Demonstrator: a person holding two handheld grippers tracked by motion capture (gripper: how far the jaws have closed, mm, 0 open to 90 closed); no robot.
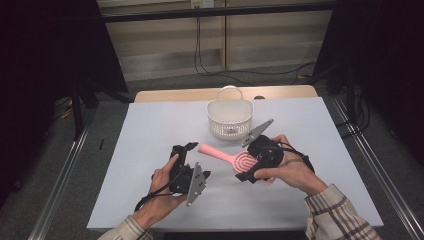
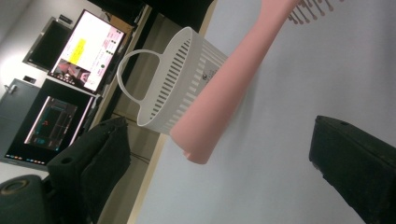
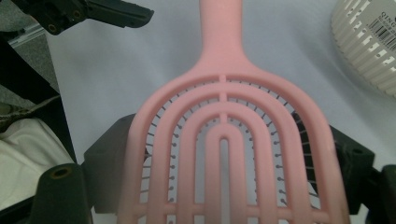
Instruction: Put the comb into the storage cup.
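The person's right hand (image 1: 287, 170) is gripping the right gripper (image 1: 248, 170), its jaws closed against something between them. The left hand (image 1: 165, 192) is holding the left gripper (image 1: 189, 148) with its jaws spread apart, tilted sideways.

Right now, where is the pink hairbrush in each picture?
High view: the pink hairbrush is mid-table, head under the right gripper.
Left gripper view: its handle slants down from the top.
Right gripper view: its head sits centre, handle pointing up.
Shared landmark: the white basket beside it.
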